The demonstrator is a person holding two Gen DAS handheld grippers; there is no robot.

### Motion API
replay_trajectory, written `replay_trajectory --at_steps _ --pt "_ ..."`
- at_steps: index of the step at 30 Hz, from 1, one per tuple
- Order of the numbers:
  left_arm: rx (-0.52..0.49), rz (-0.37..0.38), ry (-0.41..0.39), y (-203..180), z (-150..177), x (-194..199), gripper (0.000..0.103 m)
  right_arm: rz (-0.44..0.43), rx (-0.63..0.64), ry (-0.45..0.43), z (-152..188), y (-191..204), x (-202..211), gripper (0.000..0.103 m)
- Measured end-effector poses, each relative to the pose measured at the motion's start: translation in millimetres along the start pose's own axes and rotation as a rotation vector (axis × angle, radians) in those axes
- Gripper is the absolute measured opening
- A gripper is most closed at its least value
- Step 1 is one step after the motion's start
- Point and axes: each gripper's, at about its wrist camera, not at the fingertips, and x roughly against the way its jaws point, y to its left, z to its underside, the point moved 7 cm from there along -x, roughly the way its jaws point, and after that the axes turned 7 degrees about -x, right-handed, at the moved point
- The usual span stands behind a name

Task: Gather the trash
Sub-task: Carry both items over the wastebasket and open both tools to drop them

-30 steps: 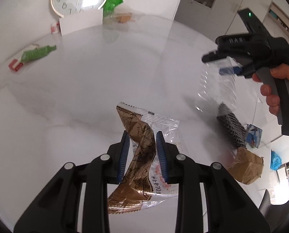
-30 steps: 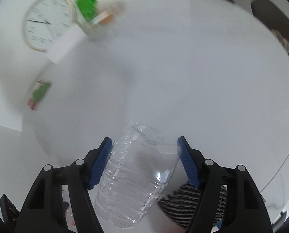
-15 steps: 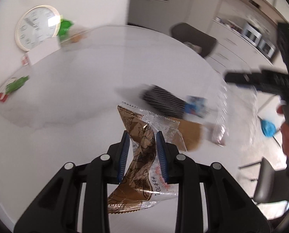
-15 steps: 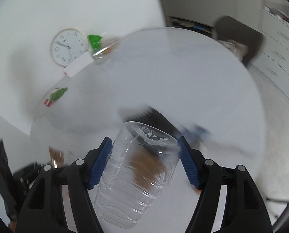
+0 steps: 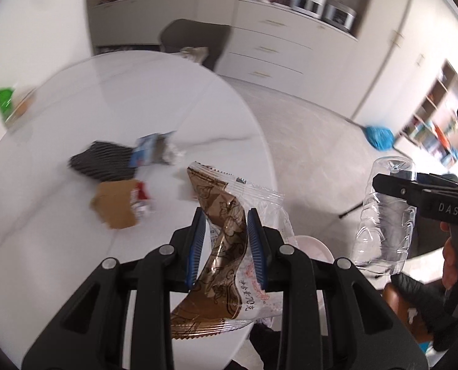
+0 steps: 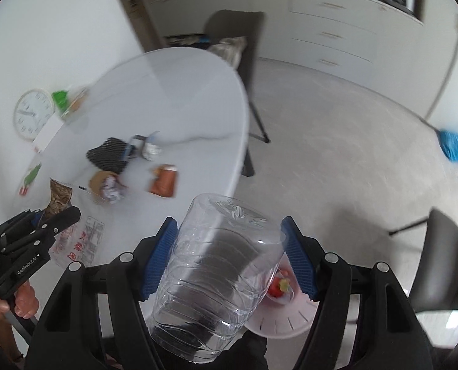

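My left gripper [image 5: 224,243] is shut on a brown and clear snack wrapper [image 5: 229,237], held above the right edge of the white round table [image 5: 121,98]. It also shows in the right wrist view [image 6: 54,215]. My right gripper [image 6: 229,259] is shut on a clear plastic bottle [image 6: 219,277], held off the table's edge above a pink trash bin [image 6: 287,317] with scraps inside. The bottle [image 5: 383,215] and right gripper also show at the right of the left wrist view.
On the table lie a black ribbed pouch [image 6: 108,155], a blue carton [image 5: 147,152], crumpled foil [image 6: 151,151], a brown paper piece [image 5: 115,203], an orange-brown packet [image 6: 164,182] and a green wrapper [image 6: 30,175]. A clock [image 6: 31,114] leans at the wall. Chairs [image 6: 238,37] stand around.
Both grippers have swung right, away from the table's middle toward its edge. The pink bin has come into view below the bottle. Both grips are unchanged.
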Motion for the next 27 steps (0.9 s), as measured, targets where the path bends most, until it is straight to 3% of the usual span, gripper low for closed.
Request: replay_trajectory --at_steps 6,15,18,19,23,27 --pt "-0.104 0.062 0.036 -51.0 -8.7 -16.4 0.028 0.05 -0.085 -0.014 18.3 -51.4 8.1 0.07" --pt "-0.283 0.307 0.188 -167.5 0.2 -78.5 0.029 0.163 -0.157 0.039 58.4 -138.7 5.0 0.07" --pt "-0.335 0.345 0.227 -196.0 5.3 -95.4 0.046 0.176 -0.183 0.068 69.9 -158.1 -0.6 0.07" --pt "-0.348 0.344 0.236 -202.1 6.5 -99.5 0.058 0.18 -0.192 0.079 74.3 -163.9 -3.6 0.07" --pt "-0.364 0.347 0.219 -219.3 2.1 -97.0 0.086 0.185 -0.217 0.092 83.1 -177.7 -6.2 0.07" --pt "-0.361 0.33 0.19 -219.8 -2.9 -85.0 0.094 0.183 -0.23 0.088 85.7 -184.5 -6.6 0.07"
